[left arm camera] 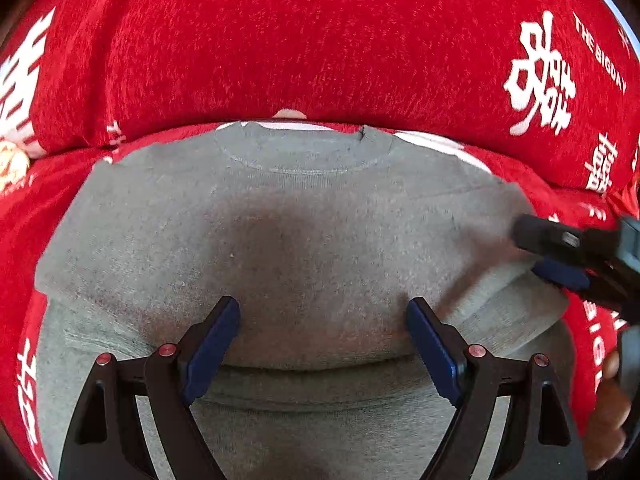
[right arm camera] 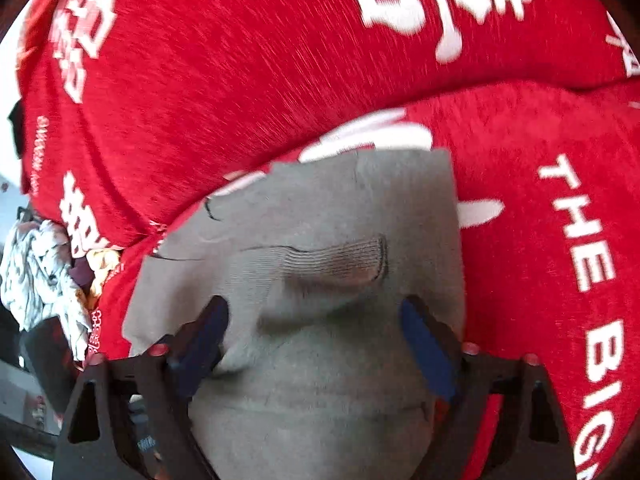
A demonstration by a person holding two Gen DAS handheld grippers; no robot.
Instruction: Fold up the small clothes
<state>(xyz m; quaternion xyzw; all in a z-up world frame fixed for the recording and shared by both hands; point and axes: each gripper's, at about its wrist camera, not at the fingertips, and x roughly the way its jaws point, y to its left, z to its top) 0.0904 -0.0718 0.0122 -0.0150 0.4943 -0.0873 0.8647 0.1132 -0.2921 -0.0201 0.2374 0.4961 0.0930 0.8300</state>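
Note:
A small grey knit sweater (left arm camera: 288, 232) lies partly folded on a red blanket (left arm camera: 280, 40), neckline at the far side, its lower part doubled up into a fold edge near me. My left gripper (left arm camera: 322, 344) is open just above that fold edge, holding nothing. In the right wrist view the sweater (right arm camera: 320, 208) shows a ribbed cuff (right arm camera: 352, 260) lying across it. My right gripper (right arm camera: 312, 344) is open over the sweater and empty. It also shows at the right edge of the left wrist view (left arm camera: 560, 256), over the sweater's right side.
The red blanket with white lettering (right arm camera: 576, 220) covers the whole surface and rises in a bulge behind the sweater. A heap of other clothes (right arm camera: 44, 276) lies at the far left of the right wrist view.

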